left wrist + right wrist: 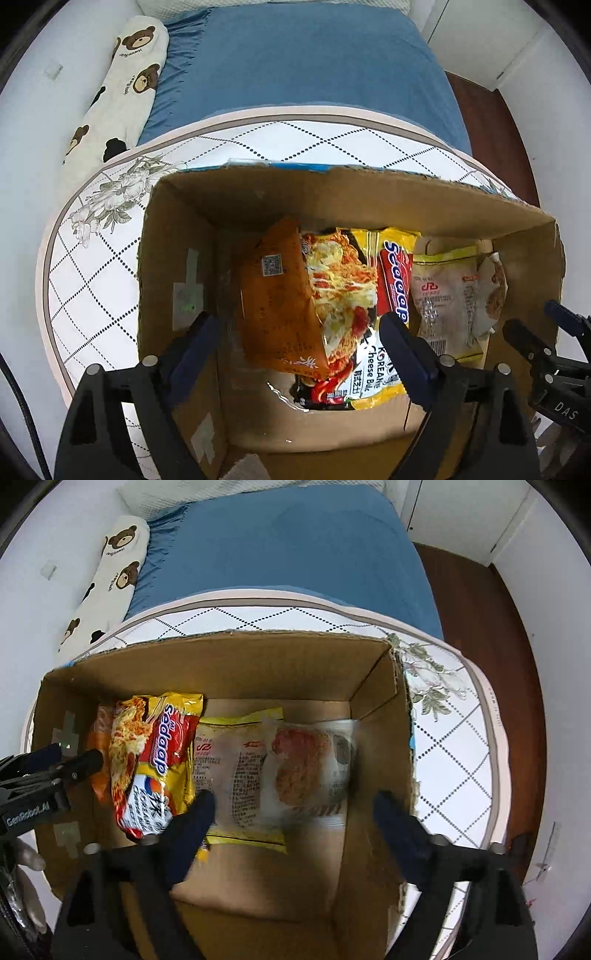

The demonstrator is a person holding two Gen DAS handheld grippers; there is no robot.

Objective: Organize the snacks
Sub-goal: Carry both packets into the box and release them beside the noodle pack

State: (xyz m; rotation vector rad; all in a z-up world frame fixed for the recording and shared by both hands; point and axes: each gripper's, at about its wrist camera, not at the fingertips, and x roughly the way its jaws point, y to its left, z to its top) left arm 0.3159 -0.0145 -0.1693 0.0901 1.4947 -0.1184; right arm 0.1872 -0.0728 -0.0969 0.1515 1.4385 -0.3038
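An open cardboard box (347,192) (236,661) holds several snack packets. An orange packet (275,299) leans at its left, over a red and yellow Sedaap noodle packet (369,291) (155,753). A pale packet with yellow edges (447,291) (236,771) lies to the right, and a clear packet with a brown cake (310,771), blurred, lies on it. My left gripper (299,354) is open over the orange packet, holding nothing. My right gripper (291,823) is open above the clear packet, holding nothing. Each gripper shows at the edge of the other's view.
The box stands on a round table with a white diamond-pattern cloth (96,258) (454,738). Behind it is a bed with a blue sheet (303,59) and a bear-print bolster (125,74). Dark wood floor (480,602) lies to the right.
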